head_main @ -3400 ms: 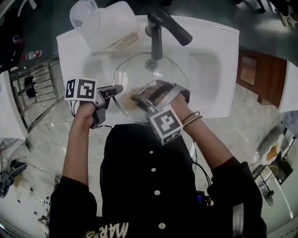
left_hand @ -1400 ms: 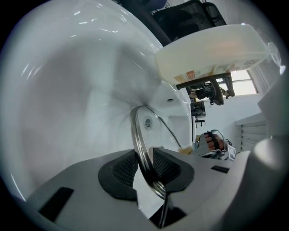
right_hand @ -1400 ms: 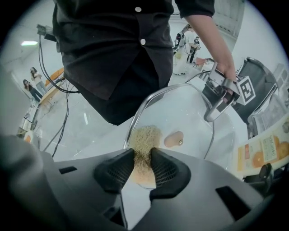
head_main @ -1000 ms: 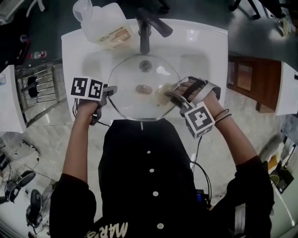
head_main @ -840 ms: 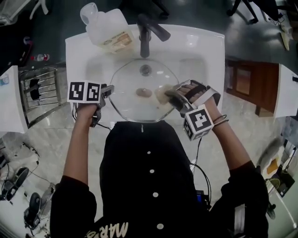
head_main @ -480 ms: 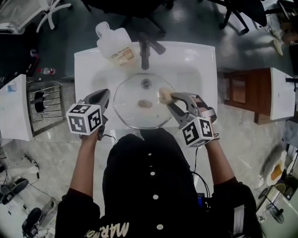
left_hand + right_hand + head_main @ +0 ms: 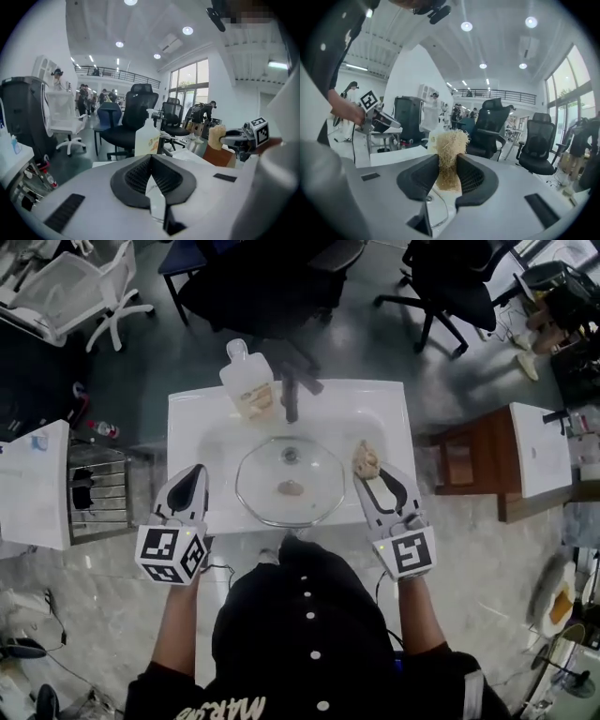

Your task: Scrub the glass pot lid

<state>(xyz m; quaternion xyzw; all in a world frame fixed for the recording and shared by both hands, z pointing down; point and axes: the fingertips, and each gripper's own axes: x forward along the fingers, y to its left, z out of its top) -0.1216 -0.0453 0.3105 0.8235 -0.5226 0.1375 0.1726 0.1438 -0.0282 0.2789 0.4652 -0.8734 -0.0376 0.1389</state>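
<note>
Inside sink, glass pot lid flat; left gripper jaws together, right gripper clamps scrubber.

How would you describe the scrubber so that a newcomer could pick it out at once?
Find the white sink, with a glass lid lying in its basin. Just right of the lid, the right gripper pinches the scrubber: a pale tan, fibrous tuft, the only fuzzy thing among smooth, shiny surfaces.
</note>
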